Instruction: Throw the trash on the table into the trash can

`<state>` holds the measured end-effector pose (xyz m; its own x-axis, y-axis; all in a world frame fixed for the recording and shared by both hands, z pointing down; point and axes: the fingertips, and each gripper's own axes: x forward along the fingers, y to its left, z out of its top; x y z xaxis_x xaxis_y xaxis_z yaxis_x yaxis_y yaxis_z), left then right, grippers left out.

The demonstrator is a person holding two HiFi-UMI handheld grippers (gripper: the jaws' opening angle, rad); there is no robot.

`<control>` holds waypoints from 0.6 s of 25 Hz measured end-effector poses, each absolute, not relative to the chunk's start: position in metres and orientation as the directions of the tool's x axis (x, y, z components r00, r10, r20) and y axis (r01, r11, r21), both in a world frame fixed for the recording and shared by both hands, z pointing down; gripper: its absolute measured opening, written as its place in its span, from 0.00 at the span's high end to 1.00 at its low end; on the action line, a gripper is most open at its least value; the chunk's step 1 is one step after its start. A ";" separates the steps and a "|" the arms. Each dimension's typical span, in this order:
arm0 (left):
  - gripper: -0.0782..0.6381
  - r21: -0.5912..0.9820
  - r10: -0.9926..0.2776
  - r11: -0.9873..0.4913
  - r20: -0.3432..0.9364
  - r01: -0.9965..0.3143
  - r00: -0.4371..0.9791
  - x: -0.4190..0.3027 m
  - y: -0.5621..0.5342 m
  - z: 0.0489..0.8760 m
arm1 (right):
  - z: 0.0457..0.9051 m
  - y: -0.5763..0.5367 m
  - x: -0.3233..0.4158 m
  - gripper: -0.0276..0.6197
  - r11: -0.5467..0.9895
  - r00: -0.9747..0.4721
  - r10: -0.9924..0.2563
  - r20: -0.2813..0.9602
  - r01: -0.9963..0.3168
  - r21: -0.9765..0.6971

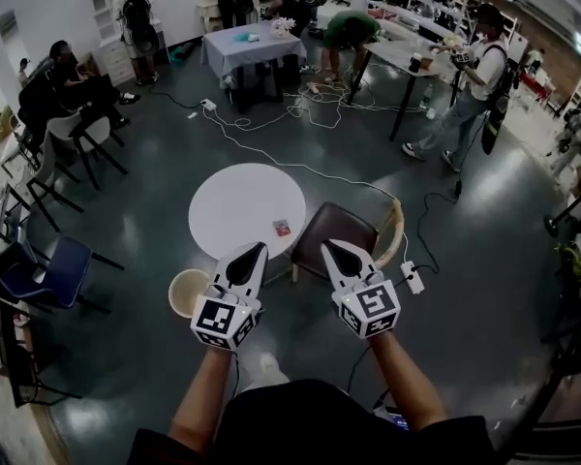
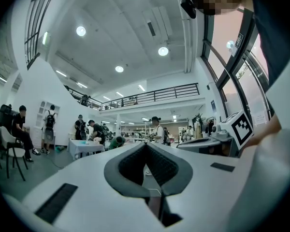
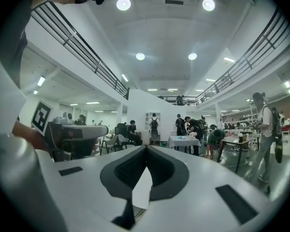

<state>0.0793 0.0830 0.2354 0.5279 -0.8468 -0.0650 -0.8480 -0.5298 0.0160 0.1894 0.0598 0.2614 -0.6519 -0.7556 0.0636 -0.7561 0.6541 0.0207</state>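
A round, smooth white counter (image 1: 234, 201) stands on a dark, glossy grey floor (image 1: 465, 289). The trash is a small, flat red-and-dark wrapper (image 1: 282, 228). It lies on the counter close to the edge nearest the person, toward the right of the top.

Just off the counter's near-left edge stands a round cream trash can (image 1: 182, 289) with an open top. Its right side is hidden behind the left claw (image 1: 256, 249). At the counter's near-right edge is a chair (image 1: 344, 223) with a dark brown padded seat and a curved, pale wooden back.

Both claws are hard white shells that taper to a point. They are lined with black ribbed pads, and each carries a cube with black-and-white square markers at its back.

The left claw is pressed together with nothing between its pads. In the head view its tip shows against the counter's near edge. The right claw (image 1: 329, 247) is also pressed together at the tip and empty, and it shows against the chair seat, right of the counter.

The wrapper lies ahead of the two tips and between them. It is nearer the left claw and touches neither.
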 end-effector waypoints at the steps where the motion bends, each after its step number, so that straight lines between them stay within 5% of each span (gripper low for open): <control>1: 0.87 0.019 -0.846 -0.532 -0.065 -0.847 0.530 0.075 0.079 0.236 | 0.262 0.056 0.186 0.93 0.651 -0.649 -0.758 0.065 -0.759 0.021; 15: 0.87 0.057 -0.834 -0.552 -0.055 -0.832 0.550 0.014 0.034 0.250 | 0.275 0.011 0.134 0.93 0.624 -0.617 -0.779 0.110 -0.781 0.035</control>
